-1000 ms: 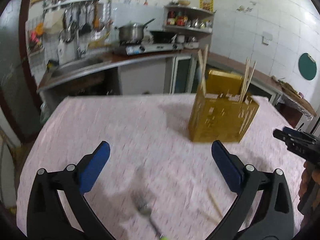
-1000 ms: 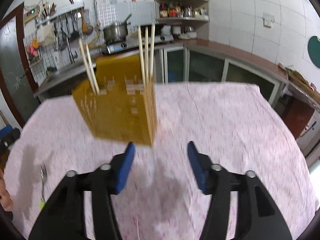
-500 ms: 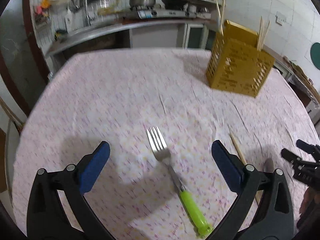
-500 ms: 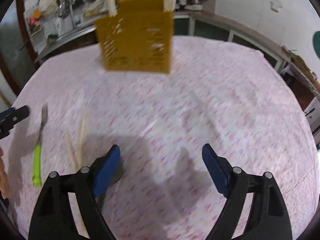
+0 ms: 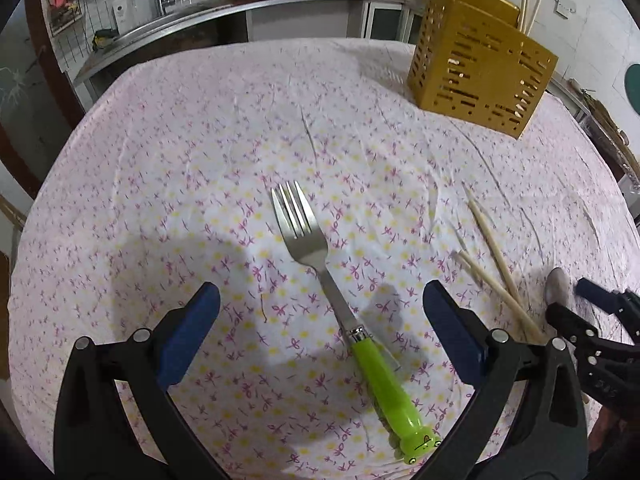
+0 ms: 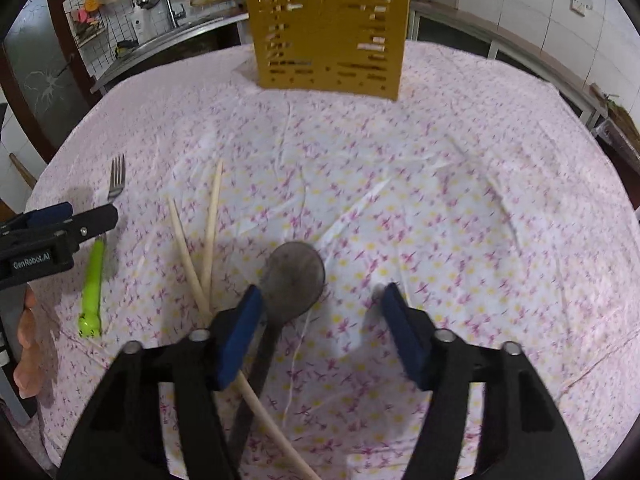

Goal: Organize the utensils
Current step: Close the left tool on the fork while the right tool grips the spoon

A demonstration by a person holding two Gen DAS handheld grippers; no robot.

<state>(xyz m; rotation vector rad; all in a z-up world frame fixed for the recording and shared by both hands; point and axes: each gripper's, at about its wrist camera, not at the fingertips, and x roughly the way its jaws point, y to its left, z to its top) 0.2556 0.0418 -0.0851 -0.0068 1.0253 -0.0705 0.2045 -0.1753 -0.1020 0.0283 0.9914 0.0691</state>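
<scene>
A fork with a green handle [image 5: 340, 304] lies on the pink flowered cloth, tines pointing away. My left gripper [image 5: 320, 312] is open and hovers over it, fingers on either side of the handle. Two wooden chopsticks [image 5: 492, 256] lie crossed to its right. A dark spoon [image 6: 292, 276] lies beside the chopsticks [image 6: 200, 252]. My right gripper [image 6: 324, 316] is open above the spoon's bowl, which sits nearer its left finger. A yellow perforated utensil holder [image 6: 328, 44] with several chopsticks in it stands at the table's far side; it also shows in the left wrist view [image 5: 480, 64].
The table's cloth [image 5: 180, 160] reaches its rounded edges. A kitchen counter with a sink [image 5: 160, 28] and stove runs behind the table. The left gripper's side shows at the left of the right wrist view [image 6: 52, 236].
Both grippers have tilted down and dropped toward the table. The fork has come between the left fingers and the spoon under the right ones. The holder has receded to the top.
</scene>
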